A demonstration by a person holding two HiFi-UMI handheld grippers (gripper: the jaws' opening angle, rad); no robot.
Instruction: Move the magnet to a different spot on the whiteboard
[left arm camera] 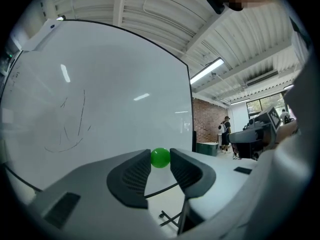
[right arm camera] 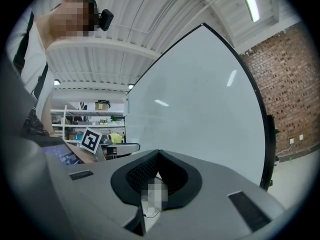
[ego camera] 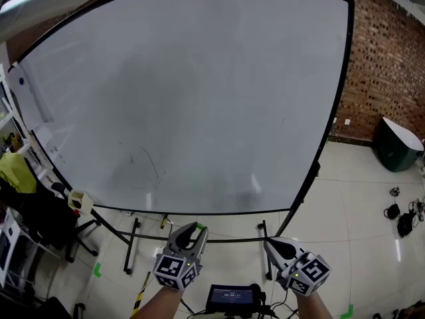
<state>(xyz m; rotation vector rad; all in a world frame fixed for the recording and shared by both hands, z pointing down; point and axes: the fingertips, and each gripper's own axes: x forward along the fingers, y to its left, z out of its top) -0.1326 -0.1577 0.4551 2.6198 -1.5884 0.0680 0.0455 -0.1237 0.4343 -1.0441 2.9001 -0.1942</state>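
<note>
The left gripper [ego camera: 197, 230] clamped the magnet [left arm camera: 160, 157] clear of the whiteboard [ego camera: 199, 98], ready for repositioning. The right gripper [ego camera: 273, 246] was closed and empty.

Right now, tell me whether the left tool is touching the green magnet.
Touching. The left gripper view shows the green magnet pinched between the two tips of the left tool, with no gap on either side.

No legible text in any view.
Whiteboard [ego camera: 199, 98]: faint pen scribbles, no words. Small screen [ego camera: 232, 298] low in head view: lit characters, too small to read. Marker cubes [ego camera: 174, 269]: black-and-white square patterns, no lettering.
</note>
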